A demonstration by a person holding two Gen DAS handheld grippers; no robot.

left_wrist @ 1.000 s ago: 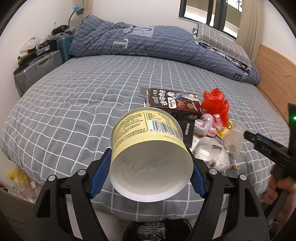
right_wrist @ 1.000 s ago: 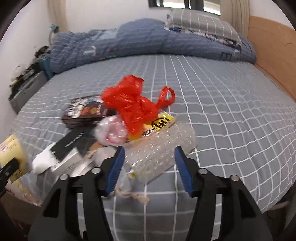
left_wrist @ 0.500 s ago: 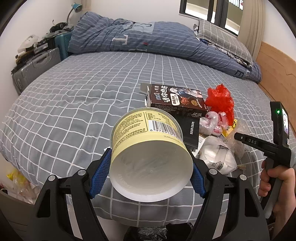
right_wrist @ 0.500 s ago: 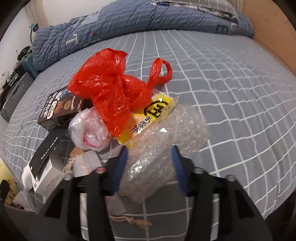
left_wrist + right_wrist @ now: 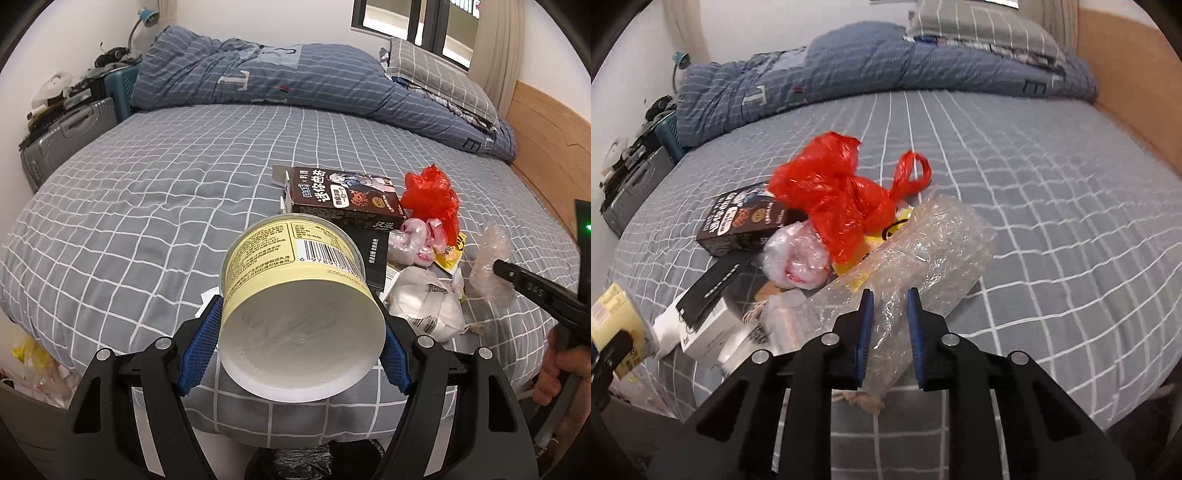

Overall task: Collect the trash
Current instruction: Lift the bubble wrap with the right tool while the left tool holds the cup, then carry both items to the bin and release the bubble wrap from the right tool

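My left gripper (image 5: 297,301) is shut on a pale yellow paper tub (image 5: 295,266), held tilted with its white bottom toward the camera, over the bed's near edge. The same tub (image 5: 613,317) shows at the far left of the right wrist view. My right gripper (image 5: 889,297) has its jaws closing on a roll of clear bubble wrap (image 5: 934,243), which is pinched between the blue pads. That wrap (image 5: 487,266) lies at the right end of the trash pile, beside a red plastic bag (image 5: 834,199).
The pile on the grey checked bed (image 5: 147,206) holds a dark snack box (image 5: 343,195), a black-and-white box (image 5: 705,295), a yellow wrapper (image 5: 901,221) and white bags (image 5: 424,302). A black bin bag (image 5: 295,461) sits below. Suitcase (image 5: 62,144) left, wooden headboard (image 5: 546,125) right.
The right gripper's jaws narrowed from wide apart around the bubble wrap to pinching it, after pushing in toward the pile and drawing back. The left gripper and its tub stayed put.
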